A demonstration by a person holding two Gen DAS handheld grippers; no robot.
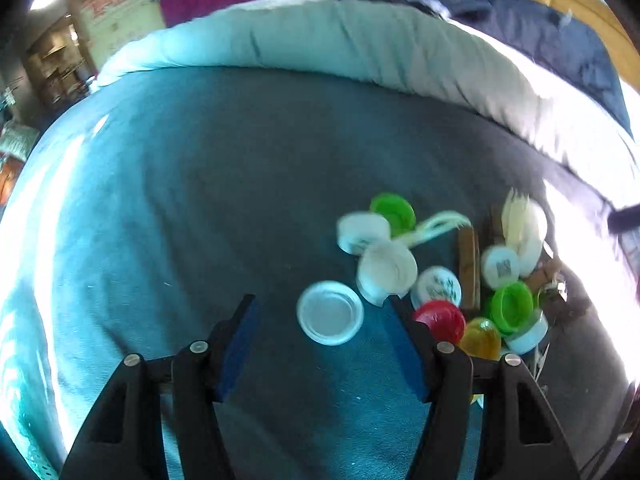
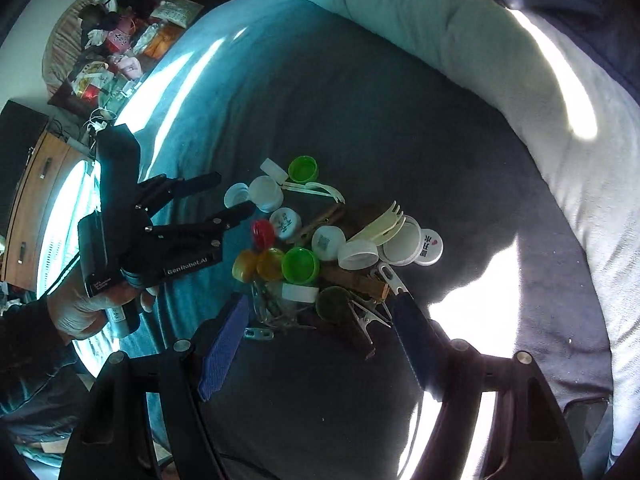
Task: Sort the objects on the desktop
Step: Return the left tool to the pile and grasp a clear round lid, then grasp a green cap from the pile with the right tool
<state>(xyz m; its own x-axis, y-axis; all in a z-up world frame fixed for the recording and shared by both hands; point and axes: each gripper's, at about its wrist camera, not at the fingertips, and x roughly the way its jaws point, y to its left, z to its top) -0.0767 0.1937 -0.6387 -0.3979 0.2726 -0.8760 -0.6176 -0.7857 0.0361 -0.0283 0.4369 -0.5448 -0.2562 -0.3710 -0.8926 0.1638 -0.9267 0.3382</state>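
Left tool (image 1: pixel 322 314) wide open, empty, white lid (image 1: pixel 330 312) between its fingers. Right tool (image 2: pixel 320 312) wide open, empty, over the pile (image 2: pixel 316 240) on the bed (image 2: pixel 360 100).

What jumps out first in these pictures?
A jumble of bright bottle caps, such as a green cap and a red cap, with plastic forks, lies on a blue bedsheet. The left gripper is open around a white lid.

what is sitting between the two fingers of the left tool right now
In the left wrist view, a white lid lies open side up on the blue cloth, inside the open left tool, touching neither finger.
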